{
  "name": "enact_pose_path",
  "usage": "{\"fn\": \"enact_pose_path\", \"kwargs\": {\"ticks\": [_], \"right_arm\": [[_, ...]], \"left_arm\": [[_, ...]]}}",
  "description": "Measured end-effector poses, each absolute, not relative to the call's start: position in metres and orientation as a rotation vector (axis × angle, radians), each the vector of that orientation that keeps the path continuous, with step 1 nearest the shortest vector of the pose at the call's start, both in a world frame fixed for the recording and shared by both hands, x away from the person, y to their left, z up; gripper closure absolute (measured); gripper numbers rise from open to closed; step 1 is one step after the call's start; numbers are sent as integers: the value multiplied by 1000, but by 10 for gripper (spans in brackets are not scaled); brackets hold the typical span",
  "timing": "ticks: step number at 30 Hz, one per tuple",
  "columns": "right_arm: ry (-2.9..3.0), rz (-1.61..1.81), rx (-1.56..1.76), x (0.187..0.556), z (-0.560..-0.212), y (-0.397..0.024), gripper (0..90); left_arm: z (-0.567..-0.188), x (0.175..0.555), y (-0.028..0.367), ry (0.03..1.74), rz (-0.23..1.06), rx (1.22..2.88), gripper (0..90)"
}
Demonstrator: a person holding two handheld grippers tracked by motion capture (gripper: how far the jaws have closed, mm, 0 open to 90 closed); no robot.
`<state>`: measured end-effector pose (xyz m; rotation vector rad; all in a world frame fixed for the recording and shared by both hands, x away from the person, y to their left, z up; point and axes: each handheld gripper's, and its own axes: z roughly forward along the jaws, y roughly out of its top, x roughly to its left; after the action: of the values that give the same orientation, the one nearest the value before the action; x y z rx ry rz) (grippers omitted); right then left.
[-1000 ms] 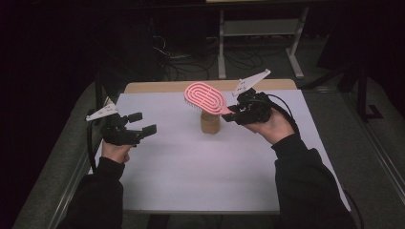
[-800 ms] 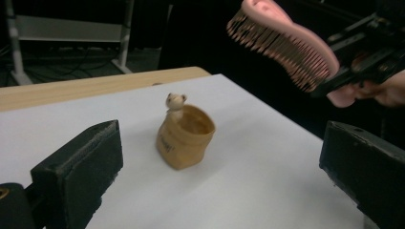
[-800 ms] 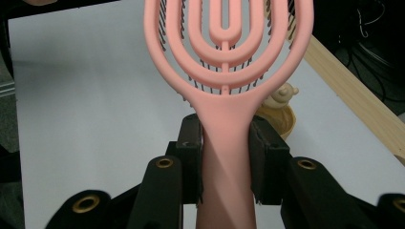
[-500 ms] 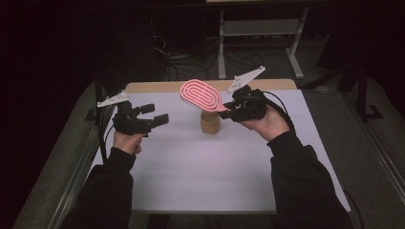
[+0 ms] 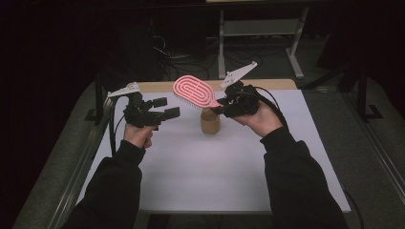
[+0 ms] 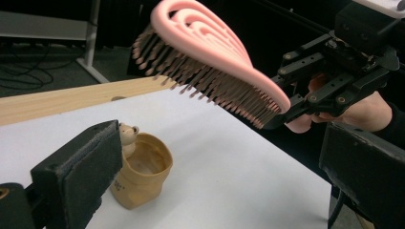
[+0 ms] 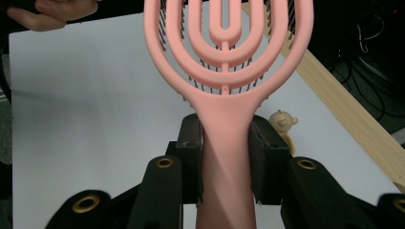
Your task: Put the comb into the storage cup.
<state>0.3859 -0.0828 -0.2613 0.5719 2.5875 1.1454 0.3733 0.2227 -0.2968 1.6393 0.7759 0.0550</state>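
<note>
Dark room around a table (image 5: 229,181) with a white top and a pale wooden strip along its far edge; cables and a metal stand on the floor behind it.

Landmark: small tan cup (image 5: 210,122), upright on the white top, toward the far side. In the left gripper view the cup (image 6: 142,176) has a little bear figure on its rim and looks empty inside.

Right gripper (image 5: 223,106): held up in the air just right of the cup, jaws pointing left. Jaws stand narrow and are clamped on the handle of a pink hairbrush (image 5: 193,92). In the right gripper view both pads press the brush handle (image 7: 224,143) from either side, no gap visible. The brush head sticks out above and just left of the cup, tilted, clear of the cup and the table. In the left gripper view the brush (image 6: 210,62) has its bristles facing down toward the table.

Left gripper (image 5: 166,108): held in the air well left of the cup, jaws pointing right toward it. Jaws stand wide apart with nothing between them; in the left gripper view the two pads frame the cup and the brush without touching either.

Both dark sleeves enter from the near edge of the table.
</note>
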Motion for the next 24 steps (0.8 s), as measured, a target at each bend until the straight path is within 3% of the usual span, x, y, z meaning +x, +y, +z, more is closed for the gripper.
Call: {"fn": "enact_pose_path", "kwargs": {"ticks": [24], "right_arm": [[2618,1142,516,388,-267,-55,682]], "left_arm": [[-296,389,212,789,-39,1571,7]]}}
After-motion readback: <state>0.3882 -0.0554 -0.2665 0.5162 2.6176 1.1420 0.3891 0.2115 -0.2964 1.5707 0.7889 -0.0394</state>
